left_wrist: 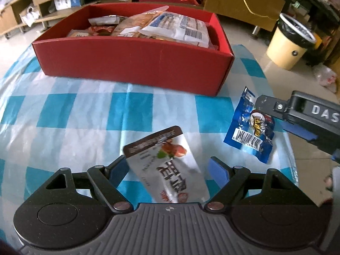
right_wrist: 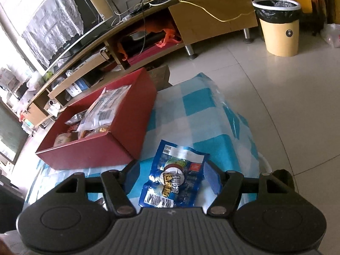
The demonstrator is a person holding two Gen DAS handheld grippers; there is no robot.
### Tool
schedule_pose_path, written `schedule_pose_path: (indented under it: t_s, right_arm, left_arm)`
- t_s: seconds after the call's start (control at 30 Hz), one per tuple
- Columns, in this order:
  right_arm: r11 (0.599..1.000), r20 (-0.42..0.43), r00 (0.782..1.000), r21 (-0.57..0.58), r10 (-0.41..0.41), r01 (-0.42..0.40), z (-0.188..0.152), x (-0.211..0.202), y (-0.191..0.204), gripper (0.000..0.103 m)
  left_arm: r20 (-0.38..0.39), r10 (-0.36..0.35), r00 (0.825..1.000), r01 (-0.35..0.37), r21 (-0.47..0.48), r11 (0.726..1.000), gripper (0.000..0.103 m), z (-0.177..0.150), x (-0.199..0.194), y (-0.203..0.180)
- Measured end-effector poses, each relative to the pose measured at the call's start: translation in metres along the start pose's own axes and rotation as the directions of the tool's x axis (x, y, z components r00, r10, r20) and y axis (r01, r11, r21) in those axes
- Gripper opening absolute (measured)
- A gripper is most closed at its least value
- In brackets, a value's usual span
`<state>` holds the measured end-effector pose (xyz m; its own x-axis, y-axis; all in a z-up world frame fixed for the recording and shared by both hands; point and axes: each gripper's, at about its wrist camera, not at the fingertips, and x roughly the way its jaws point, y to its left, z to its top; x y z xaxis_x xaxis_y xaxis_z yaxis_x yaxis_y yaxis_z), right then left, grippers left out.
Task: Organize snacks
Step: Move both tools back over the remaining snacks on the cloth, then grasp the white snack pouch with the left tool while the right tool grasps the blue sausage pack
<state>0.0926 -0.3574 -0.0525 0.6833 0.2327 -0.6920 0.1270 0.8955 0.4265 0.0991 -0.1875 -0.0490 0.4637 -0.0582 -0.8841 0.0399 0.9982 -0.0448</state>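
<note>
Left wrist view: left gripper (left_wrist: 167, 167) jaws apart around silver packet (left_wrist: 170, 165), right gripper (right_wrist: 167, 177) apart around blue packet (right_wrist: 173, 180), neither gripped; both lie near red box (left_wrist: 136, 63). Pickup step; next, close, lift into box.

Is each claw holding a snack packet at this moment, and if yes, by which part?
Neither holds anything. The left claw is open around the silver foil packet, and the right claw is open around the blue crinkled packet; both packets lie on the checked cloth.
</note>
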Motion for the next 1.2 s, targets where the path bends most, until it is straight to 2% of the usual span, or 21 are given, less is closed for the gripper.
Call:
schedule_pose_path:
  t_s: [0.13, 0.3, 0.37, 0.5, 0.67, 0.73, 0.83, 0.9, 1.0, 1.07, 1.1, 1.2]
  right_arm:
    - [1.000, -0.012, 1.000, -0.003, 0.014, -0.014, -0.001, -0.002, -0.001, 0.062]
    - [1.000, -0.022, 0.999, -0.006, 0.025, -0.025, -0.001, -0.003, 0.001, 0.063]
    - [1.000, -0.034, 0.999, -0.009, 0.017, -0.017, -0.003, -0.001, 0.002, 0.063]
    - [1.000, -0.062, 0.998, -0.012, 0.002, -0.002, -0.007, 0.005, 0.004, 0.064]
    - [0.998, -0.083, 0.996, -0.056, -0.018, 0.014, -0.010, 0.013, 0.011, 0.069]
    - [0.998, -0.084, 0.996, -0.059, -0.031, 0.026, -0.009, 0.016, 0.013, 0.071]
    - [0.997, -0.063, 0.997, -0.070, -0.050, 0.046, -0.005, 0.023, 0.020, 0.073]
    - [0.994, -0.061, 0.995, -0.089, -0.074, 0.068, -0.005, 0.030, 0.024, 0.076]
    - [0.977, -0.045, 0.991, -0.180, -0.123, 0.113, -0.010, 0.036, 0.038, 0.079]
    - [0.959, -0.036, 0.987, -0.244, -0.156, 0.143, -0.015, 0.038, 0.044, 0.076]
    - [0.950, -0.029, 0.985, -0.271, -0.171, 0.157, -0.018, 0.039, 0.047, 0.071]
    - [0.930, -0.022, 0.981, -0.323, -0.192, 0.175, -0.026, 0.035, 0.051, 0.067]
  left_arm:
    - [0.029, 0.061, 0.998, -0.063, 0.057, 0.996, 0.082, -0.004, 0.004, -0.010]
    - [0.036, 0.033, 0.999, -0.036, 0.094, 0.995, 0.072, -0.007, -0.002, 0.001]
    - [0.038, 0.052, 0.998, -0.057, 0.123, 0.991, 0.072, -0.011, -0.005, 0.007]
    - [0.022, 0.039, 0.999, -0.041, 0.131, 0.990, 0.072, -0.016, -0.011, 0.029]
    - [0.024, 0.030, 0.999, -0.033, 0.150, 0.988, 0.079, -0.016, -0.013, 0.038]
    - [0.033, 0.022, 0.999, -0.026, 0.142, 0.990, 0.087, -0.017, -0.010, 0.037]
    - [0.064, 0.021, 0.998, -0.032, 0.181, 0.983, 0.088, -0.020, -0.008, 0.029]
    - [0.077, 0.008, 0.997, -0.023, 0.192, 0.981, 0.087, -0.021, -0.008, 0.028]
    - [0.085, -0.013, 0.996, -0.003, 0.188, 0.982, 0.080, -0.021, -0.010, 0.034]
    - [0.090, -0.023, 0.996, 0.005, 0.199, 0.980, 0.074, -0.023, -0.013, 0.038]
    - [0.093, -0.031, 0.995, 0.011, 0.208, 0.978, 0.071, -0.023, -0.014, 0.040]
    - [0.087, -0.055, 0.995, 0.035, 0.212, 0.977, 0.070, -0.025, -0.017, 0.049]
